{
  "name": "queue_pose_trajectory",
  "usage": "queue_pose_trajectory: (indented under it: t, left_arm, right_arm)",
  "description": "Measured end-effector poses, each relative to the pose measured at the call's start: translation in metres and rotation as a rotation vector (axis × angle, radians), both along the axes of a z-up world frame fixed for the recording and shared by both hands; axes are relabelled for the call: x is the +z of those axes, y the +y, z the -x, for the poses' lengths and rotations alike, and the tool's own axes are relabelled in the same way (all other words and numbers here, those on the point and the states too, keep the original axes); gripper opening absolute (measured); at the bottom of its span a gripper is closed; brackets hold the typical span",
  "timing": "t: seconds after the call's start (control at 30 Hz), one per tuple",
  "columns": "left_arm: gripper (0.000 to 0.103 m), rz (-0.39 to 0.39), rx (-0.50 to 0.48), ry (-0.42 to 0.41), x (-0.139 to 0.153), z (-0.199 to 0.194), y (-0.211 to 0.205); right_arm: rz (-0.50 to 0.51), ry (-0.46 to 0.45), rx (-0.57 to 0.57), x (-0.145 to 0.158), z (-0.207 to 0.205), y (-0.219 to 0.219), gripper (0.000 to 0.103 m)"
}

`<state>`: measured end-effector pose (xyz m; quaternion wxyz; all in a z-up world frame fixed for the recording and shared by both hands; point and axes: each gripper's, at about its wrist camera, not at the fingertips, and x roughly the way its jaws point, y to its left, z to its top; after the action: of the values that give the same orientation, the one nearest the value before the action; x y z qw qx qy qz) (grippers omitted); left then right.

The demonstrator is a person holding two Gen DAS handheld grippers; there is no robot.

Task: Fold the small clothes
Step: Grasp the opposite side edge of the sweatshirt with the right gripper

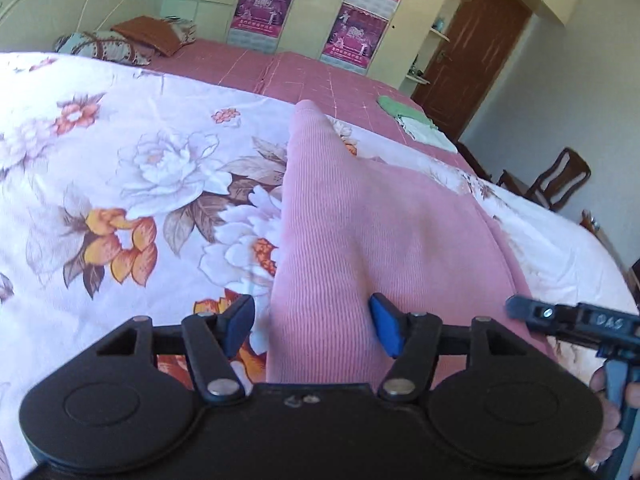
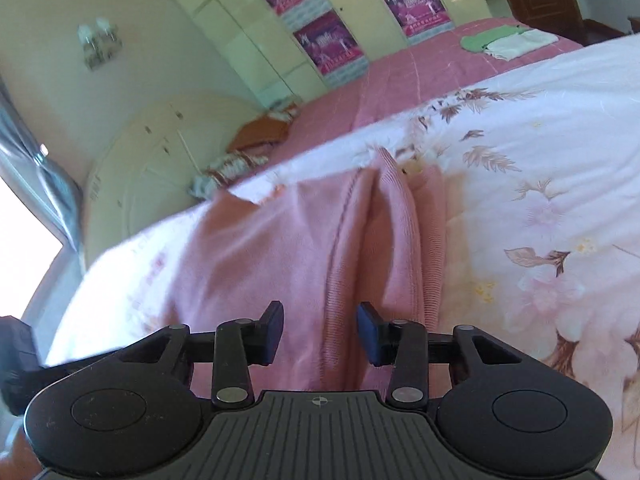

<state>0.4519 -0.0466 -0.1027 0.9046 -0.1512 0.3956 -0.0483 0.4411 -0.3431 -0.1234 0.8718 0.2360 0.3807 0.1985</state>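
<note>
A pink ribbed garment (image 1: 360, 220) lies lengthwise on the floral quilt (image 1: 140, 168). My left gripper (image 1: 313, 328) hovers open over its near end, with the garment's left edge between the blue pads (image 1: 386, 330) and untouched by them. The right gripper (image 1: 520, 308) reaches in from the right edge, held by a hand (image 1: 604, 396). In the right wrist view the garment (image 2: 280, 248) shows long lengthwise folds. My right gripper (image 2: 320, 332) stands open, a raised fold running between its pads (image 2: 368, 334), which do not press on it.
Folded green (image 2: 486, 38) and white clothes (image 2: 520, 46) lie on the pink sheet (image 1: 320, 76) at the far side. Pillows (image 1: 120, 44) sit by the headboard. A wardrobe with posters (image 1: 260, 4), a brown door (image 1: 480, 52) and wooden chairs (image 1: 560, 180) stand beyond.
</note>
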Motion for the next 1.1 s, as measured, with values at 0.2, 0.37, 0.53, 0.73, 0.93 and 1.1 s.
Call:
queue_pose_trajectory:
  t: [0.2, 0.37, 0.53, 0.73, 0.93, 1.1]
  left_arm:
    - [0.065, 0.024, -0.011, 0.003, -0.003, -0.004, 0.003]
    - [0.062, 0.057, -0.056, -0.044, 0.013, -0.008, 0.010]
    - [0.065, 0.044, -0.062, -0.018, 0.004, -0.028, 0.013]
    - [0.061, 0.043, -0.084, -0.016, 0.008, -0.030, 0.006]
    - [0.066, 0.001, -0.186, 0.021, 0.016, -0.039, -0.023]
    - [0.070, -0.079, -0.186, 0.044, 0.009, -0.045, -0.040]
  right_arm:
    - [0.019, 0.036, 0.062, -0.007, -0.010, 0.016, 0.042]
    - [0.041, 0.037, 0.013, -0.009, -0.020, 0.023, 0.029]
    - [0.085, 0.065, 0.061, -0.006, -0.030, 0.034, 0.030]
    - [0.235, -0.024, 0.094, 0.011, -0.024, 0.055, 0.010]
    - [0.309, -0.124, 0.059, 0.041, 0.003, 0.030, 0.010]
    - [0.272, -0.018, 0.047, 0.008, -0.003, 0.017, 0.010]
